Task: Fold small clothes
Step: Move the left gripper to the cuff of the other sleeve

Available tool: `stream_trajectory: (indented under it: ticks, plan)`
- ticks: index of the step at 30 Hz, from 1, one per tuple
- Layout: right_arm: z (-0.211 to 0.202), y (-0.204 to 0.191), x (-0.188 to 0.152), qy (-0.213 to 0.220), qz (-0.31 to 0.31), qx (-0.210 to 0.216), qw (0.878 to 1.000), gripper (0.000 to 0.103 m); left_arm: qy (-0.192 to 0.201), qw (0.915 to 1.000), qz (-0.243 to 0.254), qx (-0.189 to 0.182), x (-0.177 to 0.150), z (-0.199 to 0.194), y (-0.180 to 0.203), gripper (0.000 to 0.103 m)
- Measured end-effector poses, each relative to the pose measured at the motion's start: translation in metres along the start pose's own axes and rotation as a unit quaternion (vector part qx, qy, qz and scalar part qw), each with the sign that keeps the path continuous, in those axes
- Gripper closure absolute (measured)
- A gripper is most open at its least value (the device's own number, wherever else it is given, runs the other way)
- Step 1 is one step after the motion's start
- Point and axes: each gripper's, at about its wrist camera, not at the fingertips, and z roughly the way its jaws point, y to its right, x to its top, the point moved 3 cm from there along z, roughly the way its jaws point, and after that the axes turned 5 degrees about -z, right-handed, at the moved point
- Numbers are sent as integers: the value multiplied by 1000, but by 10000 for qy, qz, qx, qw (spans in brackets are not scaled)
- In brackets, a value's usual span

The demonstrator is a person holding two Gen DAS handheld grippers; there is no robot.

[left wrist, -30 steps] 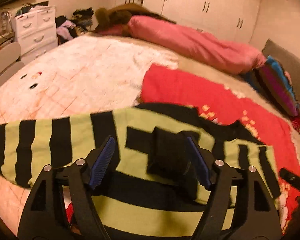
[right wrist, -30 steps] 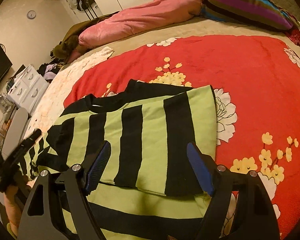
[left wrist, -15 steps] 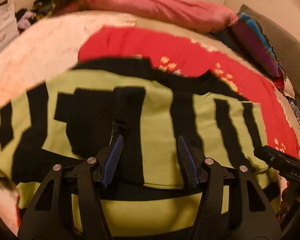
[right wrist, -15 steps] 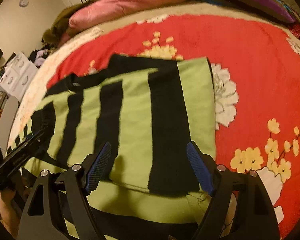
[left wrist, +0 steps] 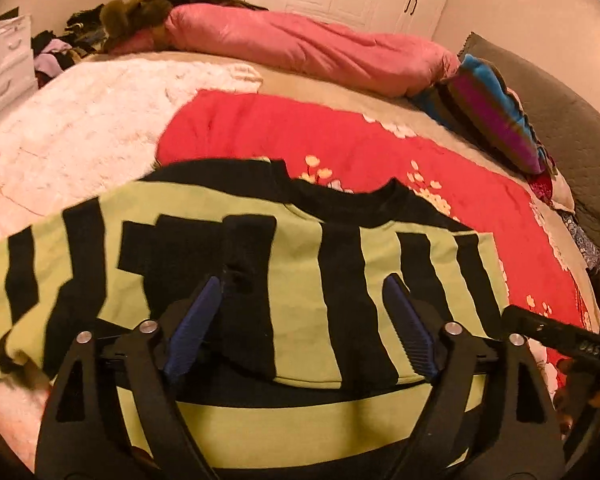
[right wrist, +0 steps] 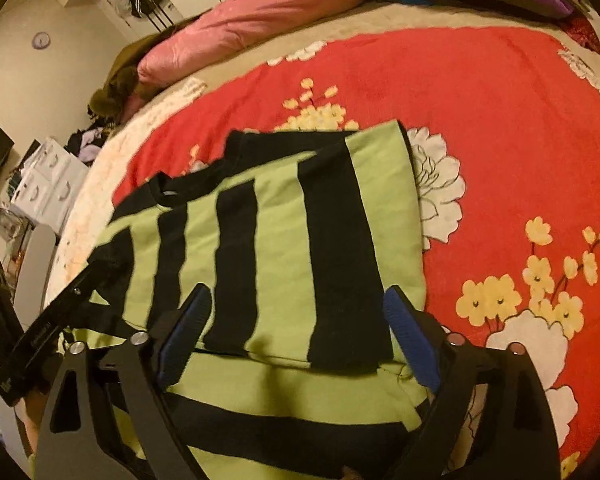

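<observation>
A green and black striped sweater (left wrist: 296, 240) lies flat on the bed, its neck away from me. One sleeve is folded over the body, and its black cuff (left wrist: 248, 240) rests beside the left fingertip (left wrist: 214, 284) of my left gripper (left wrist: 300, 280). Those jaws are opening and no pad presses the cuff. The other sleeve (left wrist: 40, 264) trails off to the left. My right gripper (right wrist: 297, 289) hovers over the sweater (right wrist: 276, 240) at its folded right side. Its jaws are opening too, with only flat cloth below them. The left gripper (right wrist: 52, 320) also shows in the right wrist view.
The sweater lies on a red flowered blanket (right wrist: 500, 120), with a white fluffy blanket (left wrist: 80, 120) to its left. A pink duvet (left wrist: 320, 48) and a striped pillow (left wrist: 496, 116) lie at the far side. White drawers (left wrist: 4, 60) stand beyond the bed.
The left gripper carried the black cuff rightwards over the sweater's body, then spread its jaws and let it go. The right gripper's jaws widened a little; it stayed in place.
</observation>
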Motion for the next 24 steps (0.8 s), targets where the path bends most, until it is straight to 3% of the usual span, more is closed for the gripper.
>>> stream_trajectory:
  ticks: [3, 11, 24]
  plan:
    - [-10, -3, 4, 122, 77, 17, 9999, 8, 154, 9998, -117, 26, 4, -8, -3, 9]
    - [-33, -14, 15, 520, -52, -156, 9985, 5, 364, 9988, -250, 219, 11, -21, -12, 9]
    - [-55, -30, 15, 665, -221, -186, 9974, 4, 678, 9952, -490, 516, 15, -62, -25, 9]
